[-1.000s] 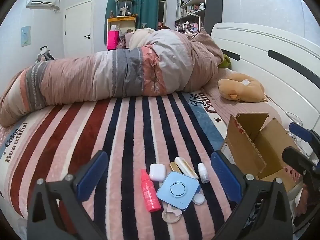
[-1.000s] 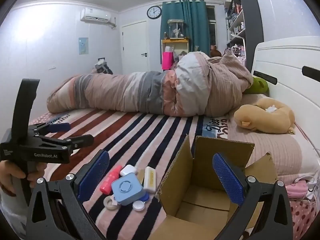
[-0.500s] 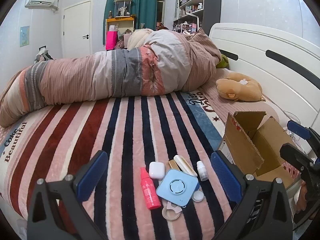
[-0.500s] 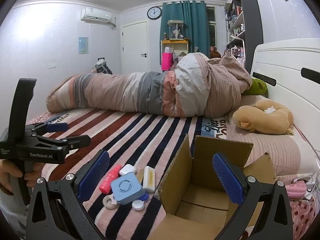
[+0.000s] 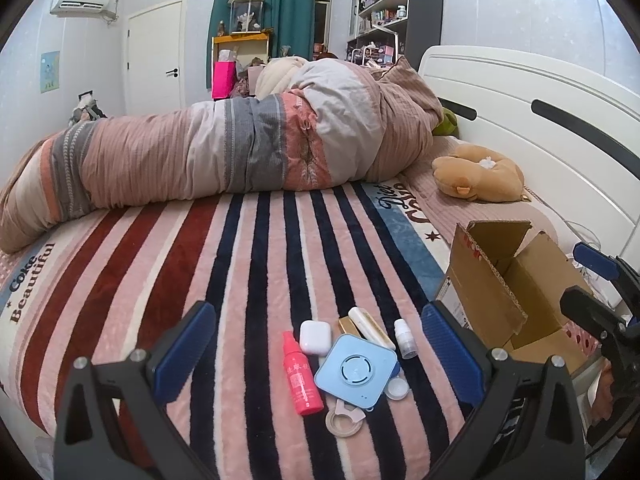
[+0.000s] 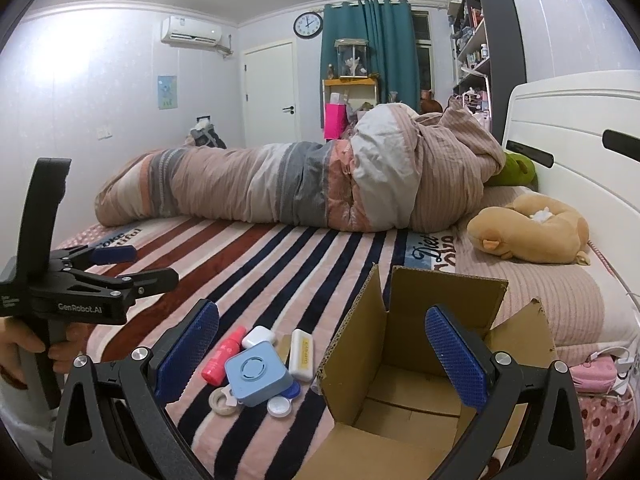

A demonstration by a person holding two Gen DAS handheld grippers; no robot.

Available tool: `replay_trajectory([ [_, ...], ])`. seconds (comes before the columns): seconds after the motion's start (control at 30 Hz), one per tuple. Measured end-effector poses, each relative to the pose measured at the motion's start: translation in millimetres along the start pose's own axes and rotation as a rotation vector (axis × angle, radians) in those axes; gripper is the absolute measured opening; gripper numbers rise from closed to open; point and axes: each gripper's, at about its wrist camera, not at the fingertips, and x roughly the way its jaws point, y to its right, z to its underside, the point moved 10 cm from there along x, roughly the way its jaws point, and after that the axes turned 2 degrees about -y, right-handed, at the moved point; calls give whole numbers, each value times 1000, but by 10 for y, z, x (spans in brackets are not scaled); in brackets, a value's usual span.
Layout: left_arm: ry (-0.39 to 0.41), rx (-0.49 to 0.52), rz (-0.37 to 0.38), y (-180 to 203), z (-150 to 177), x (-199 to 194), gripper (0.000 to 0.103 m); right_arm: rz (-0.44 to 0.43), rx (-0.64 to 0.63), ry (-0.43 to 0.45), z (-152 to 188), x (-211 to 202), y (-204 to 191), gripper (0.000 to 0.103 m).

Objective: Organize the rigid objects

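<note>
With both claws spread and empty, take the light, stiff red spray bottle (image 5: 301, 376) across its slippery body, lying left of the blue square case (image 5: 356, 370) near the open cardboard box (image 5: 500, 292).

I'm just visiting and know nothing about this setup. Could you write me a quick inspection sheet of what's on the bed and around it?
Surface: striped blanket on a bed.
Job's things: blue square case, red spray bottle, white earbud case, cream stick, small clear bottle, tape ring, white cap; all beside the open, empty cardboard box.
Clutter: rolled duvet, plush toy.
Grippers: left gripper and right gripper open, holding nothing.
Cables: white cable at the bed edge.
Surroundings: headboard, shelves, curtain, clock.
</note>
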Motion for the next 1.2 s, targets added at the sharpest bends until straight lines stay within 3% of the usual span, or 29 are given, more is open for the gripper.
replay_trajectory([
  [1.2,5,9,19,78,11,-70,102,-14,4,-5,33,-2,-16,103],
])
